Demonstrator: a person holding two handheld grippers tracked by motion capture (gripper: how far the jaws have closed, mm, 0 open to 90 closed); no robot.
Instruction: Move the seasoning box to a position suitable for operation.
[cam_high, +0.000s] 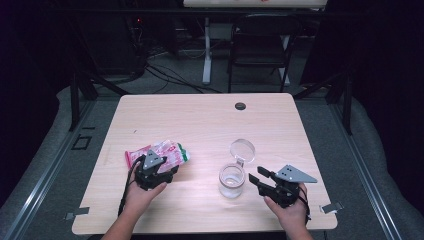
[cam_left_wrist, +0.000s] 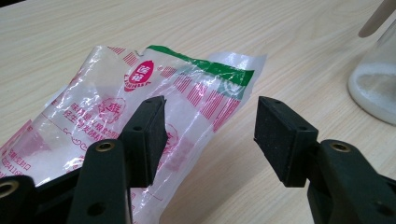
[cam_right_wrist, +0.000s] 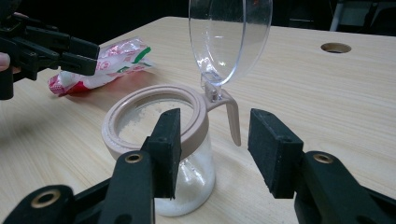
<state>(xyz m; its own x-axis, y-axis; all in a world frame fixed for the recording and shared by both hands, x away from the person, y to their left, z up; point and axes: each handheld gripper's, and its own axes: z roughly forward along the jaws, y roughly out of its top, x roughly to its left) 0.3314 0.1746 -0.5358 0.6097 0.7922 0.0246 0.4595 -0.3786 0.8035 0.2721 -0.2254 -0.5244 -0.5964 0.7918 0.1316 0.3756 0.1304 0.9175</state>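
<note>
Two forearms are extended from six o'clock over the table edge. The black two-jaw left gripper (cam_high: 161, 169) is held pointing toward one o'clock, jaws parted. The black two-jaw right gripper (cam_high: 256, 177) is aimed toward ten o'clock, jaws likewise spread, nothing clamped.

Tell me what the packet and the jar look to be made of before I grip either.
Packet: thin clear plastic film, glossy and crinkled, printed in red and green; the wrinkles and glare say soft and slippery.
Jar: clear and rigid, glass or hard plastic, I cannot tell which; white powder shows through it. Its collar looks like matte beige plastic; the raised lid clear hard plastic.
</note>
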